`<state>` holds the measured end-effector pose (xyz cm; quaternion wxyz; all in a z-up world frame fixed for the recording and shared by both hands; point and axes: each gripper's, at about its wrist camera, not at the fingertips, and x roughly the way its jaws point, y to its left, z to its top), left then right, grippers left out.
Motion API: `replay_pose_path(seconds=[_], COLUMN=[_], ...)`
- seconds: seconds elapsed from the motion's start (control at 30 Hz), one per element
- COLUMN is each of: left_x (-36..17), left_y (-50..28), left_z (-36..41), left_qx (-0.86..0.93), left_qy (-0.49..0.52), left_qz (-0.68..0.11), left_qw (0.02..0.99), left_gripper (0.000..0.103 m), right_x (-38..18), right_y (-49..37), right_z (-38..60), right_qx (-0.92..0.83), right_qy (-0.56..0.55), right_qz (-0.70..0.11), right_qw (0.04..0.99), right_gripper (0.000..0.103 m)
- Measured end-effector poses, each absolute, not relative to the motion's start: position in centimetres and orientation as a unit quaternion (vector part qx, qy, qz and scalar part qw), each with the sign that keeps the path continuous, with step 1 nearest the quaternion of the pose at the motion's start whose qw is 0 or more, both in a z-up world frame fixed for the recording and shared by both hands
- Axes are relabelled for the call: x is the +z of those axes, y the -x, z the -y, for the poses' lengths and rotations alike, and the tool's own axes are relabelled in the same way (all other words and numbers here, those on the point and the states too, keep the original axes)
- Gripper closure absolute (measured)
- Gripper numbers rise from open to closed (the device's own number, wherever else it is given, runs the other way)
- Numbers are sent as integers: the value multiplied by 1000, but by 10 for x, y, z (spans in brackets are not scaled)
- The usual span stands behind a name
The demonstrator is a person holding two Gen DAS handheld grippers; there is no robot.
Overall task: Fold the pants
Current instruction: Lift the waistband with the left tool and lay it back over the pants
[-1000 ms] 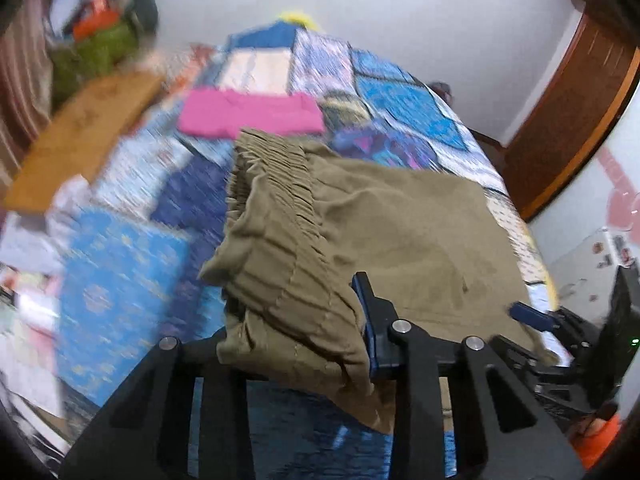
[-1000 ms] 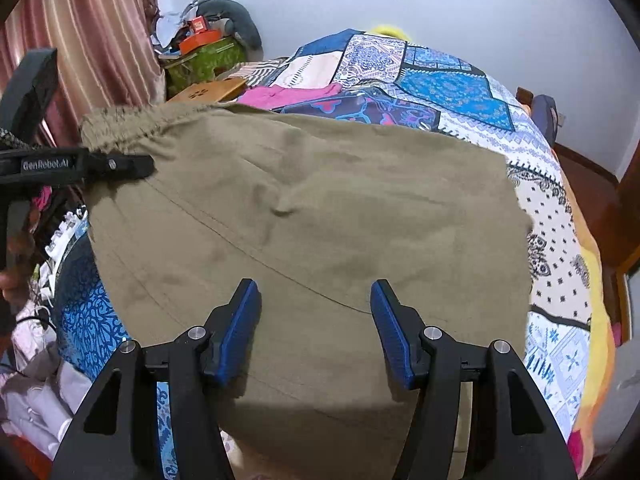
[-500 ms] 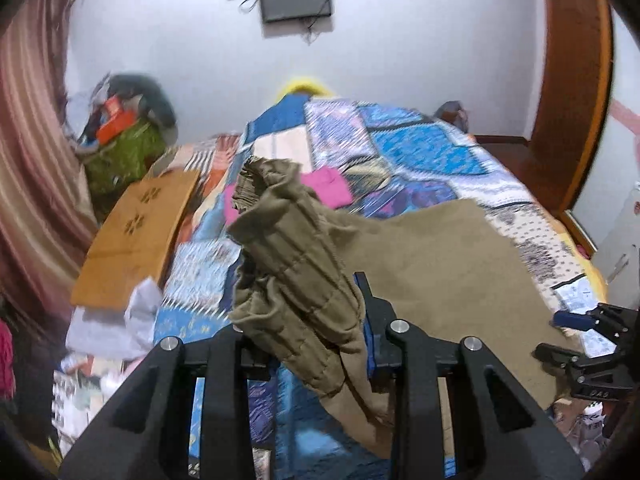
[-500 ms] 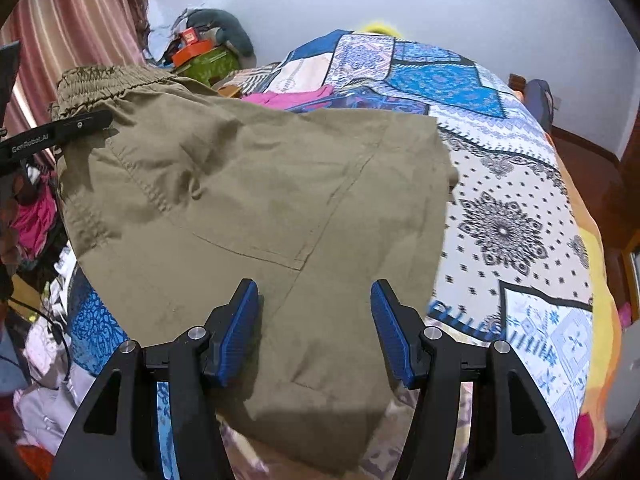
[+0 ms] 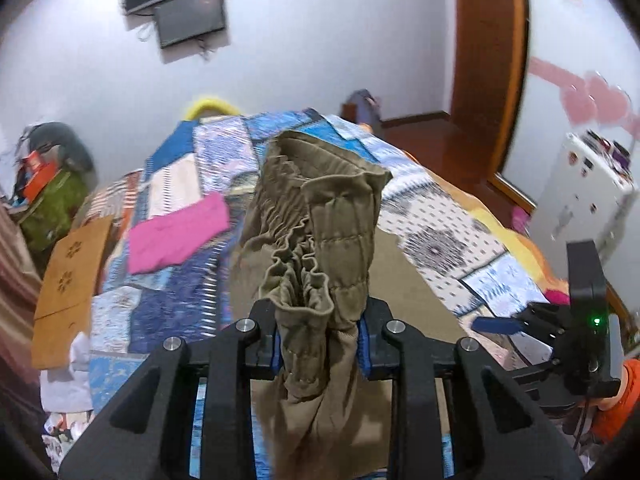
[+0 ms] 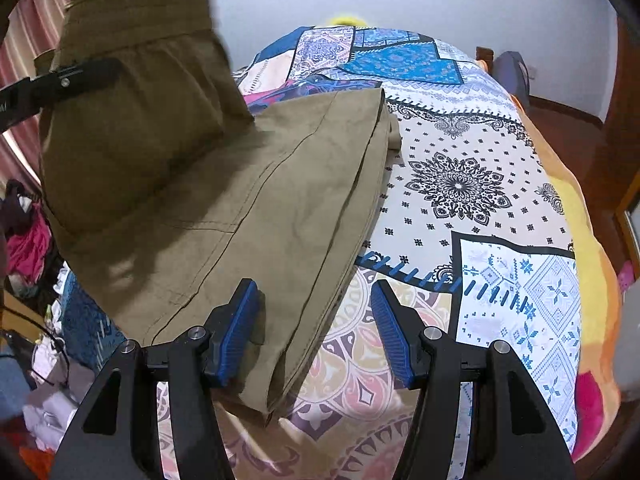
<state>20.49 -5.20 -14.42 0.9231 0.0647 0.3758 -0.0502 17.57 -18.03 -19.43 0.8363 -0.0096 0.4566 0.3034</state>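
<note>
The olive-green pants (image 6: 256, 208) lie partly on the patterned bed, legs stretched toward the far side. My left gripper (image 5: 319, 340) is shut on the bunched elastic waistband (image 5: 320, 216) and holds it lifted above the bed; it shows in the right wrist view (image 6: 60, 84) at upper left, clamped on the raised waist. My right gripper (image 6: 314, 332) is open and empty, low over the near edge of the pants, its left pad (image 6: 236, 332) over the fabric. It appears in the left wrist view (image 5: 496, 325) at right.
A patchwork bedspread (image 6: 480, 184) covers the bed. A pink cloth (image 5: 176, 232) lies on its far left part. A wooden board (image 5: 68, 280) and clutter sit left of the bed. A white cabinet (image 5: 580, 196) and wooden door frame (image 5: 488, 60) stand at right.
My left gripper has lifted the waistband high off the bed, pulling the pants leftward off the right part of the bed. My right gripper stays open at the pants' near edge.
</note>
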Motion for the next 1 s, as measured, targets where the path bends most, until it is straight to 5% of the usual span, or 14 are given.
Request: replay_pose_path(seconds=[0.4,0.57,0.77,1.0], left_x=[-204,-197,-154,-160], left_y=[-225,-218,-194,-199], left_z=[93,85,54,8], left_qx=[-94,-109,-96,-55], left_qy=[-51,-28,-10,-14], left_qz=[-461,-482,-418,-427], left_qw=[881,869,903,902], left_gripper=[72,49,30,27], right_x=[-192,-185,-161,-135], right_y=[-170,-166,-161,-164], right_z=[185,192,208,210], right_qx=[300,285,273,273], right_qy=[2,7,-17,-44], right_qz=[-456,-447,-414,-380], right_qw=[838,848,868,883], right_gripper=[48,48,48,48])
